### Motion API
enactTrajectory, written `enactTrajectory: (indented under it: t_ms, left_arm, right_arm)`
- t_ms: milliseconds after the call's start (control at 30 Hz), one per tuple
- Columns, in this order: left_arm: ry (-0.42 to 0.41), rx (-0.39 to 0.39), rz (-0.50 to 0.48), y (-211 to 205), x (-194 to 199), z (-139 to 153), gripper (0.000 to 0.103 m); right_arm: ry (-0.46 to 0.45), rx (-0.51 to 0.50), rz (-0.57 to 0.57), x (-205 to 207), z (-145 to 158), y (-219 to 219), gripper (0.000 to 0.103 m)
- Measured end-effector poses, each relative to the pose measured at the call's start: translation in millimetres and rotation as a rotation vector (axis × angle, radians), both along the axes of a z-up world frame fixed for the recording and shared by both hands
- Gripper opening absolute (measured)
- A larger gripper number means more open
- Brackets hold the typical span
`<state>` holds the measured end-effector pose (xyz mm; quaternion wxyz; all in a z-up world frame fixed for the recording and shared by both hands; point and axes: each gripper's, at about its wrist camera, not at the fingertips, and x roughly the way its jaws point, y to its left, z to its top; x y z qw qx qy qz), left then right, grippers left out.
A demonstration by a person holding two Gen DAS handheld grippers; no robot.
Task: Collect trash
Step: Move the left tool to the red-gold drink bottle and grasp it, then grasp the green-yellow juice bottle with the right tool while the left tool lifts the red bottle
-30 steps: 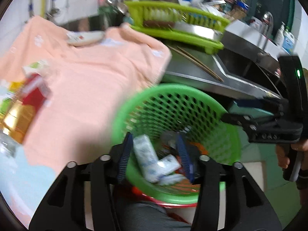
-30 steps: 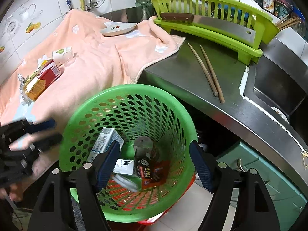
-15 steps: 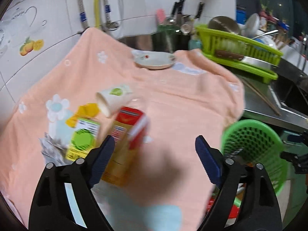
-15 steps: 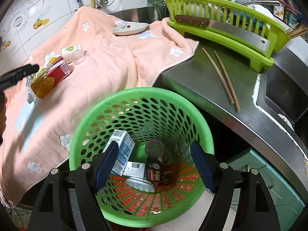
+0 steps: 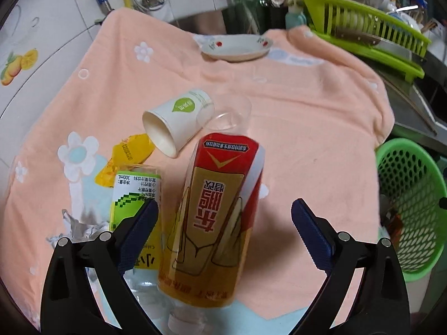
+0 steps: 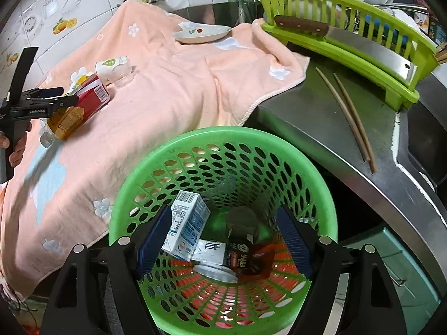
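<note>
My left gripper (image 5: 225,227) is opening, jaws wide, hovering over the red bottle (image 5: 215,217). The bottle lies between the pads, but neither pad presses on it. Green bottle (image 5: 137,195) lies just beside it, under my left pad. Past the tips: paper cup (image 5: 178,121) on its side, a clear cup (image 5: 229,113) touching it, yellow wrapper (image 5: 128,159) and crumpled foil (image 5: 75,223) to the left. All on the peach towel (image 5: 307,128); plate (image 5: 236,47) at its far end.

My right gripper (image 6: 223,240) is released, nothing gripped, pads apart over the green basket (image 6: 307,156). Inside the basket: white carton (image 6: 187,226), dark packet (image 6: 248,256), a lid (image 6: 215,272). Chopsticks (image 6: 349,117) lie on the steel counter (image 6: 293,117), dish rack (image 6: 391,64) behind.
</note>
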<state>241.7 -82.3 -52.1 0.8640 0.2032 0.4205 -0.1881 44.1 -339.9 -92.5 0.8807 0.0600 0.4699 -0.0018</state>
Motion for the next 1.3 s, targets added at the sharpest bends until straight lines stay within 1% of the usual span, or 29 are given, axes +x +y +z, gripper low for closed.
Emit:
enactTrajectory:
  t_ms: [133, 267, 367, 433, 467, 567, 667, 733, 800, 1033, 1167, 1300]
  left_arm:
    - [0.018, 0.016, -0.004, -1, 9, -9, 0.094]
    - [0.036, 0.039, -0.014, -4, 17, -20, 0.091]
    - [0.044, 0.065, -0.014, -6, 21, -28, 0.09]
    - [0.06, 0.072, -0.012, -7, 25, -35, 0.086]
    - [0.066, 0.072, -0.012, -8, 27, -37, 0.081]
    - [0.04, 0.087, -0.006, -10, 27, -41, 0.078]
    - [0.023, 0.08, -0.002, -11, 23, -39, 0.076]
    - [0.003, 0.067, 0.009, -11, 20, -35, 0.076]
    - [-0.003, 0.029, 0.026, -8, 15, -28, 0.075]
    - [-0.053, -0.065, 0.047, 9, -17, 6, 0.073]
    - [-0.069, -0.114, 0.076, 28, -33, 22, 0.072]
    - [-0.078, -0.174, 0.125, 60, -52, 39, 0.072]
  right_arm:
    - [0.007, 0.002, 0.011, 5, -2, 3, 0.075]
    - [0.014, 0.004, 0.017, 8, -6, 5, 0.075]
    - [0.025, 0.005, 0.02, 10, -9, 6, 0.075]
    - [0.032, 0.006, 0.021, 13, -12, 6, 0.075]
    - [0.034, 0.007, 0.022, 14, -13, 6, 0.075]
    - [0.04, 0.007, 0.025, 17, -15, 6, 0.075]
    - [0.042, 0.01, 0.029, 20, -16, 7, 0.075]
    - [0.043, 0.012, 0.033, 21, -16, 8, 0.075]
    - [0.042, 0.013, 0.036, 22, -16, 10, 0.075]
    - [0.025, 0.023, 0.067, 26, -9, 21, 0.075]
    - [0.015, 0.042, 0.089, 32, -4, 32, 0.075]
    - [0.0, 0.064, 0.138, 39, 3, 50, 0.075]
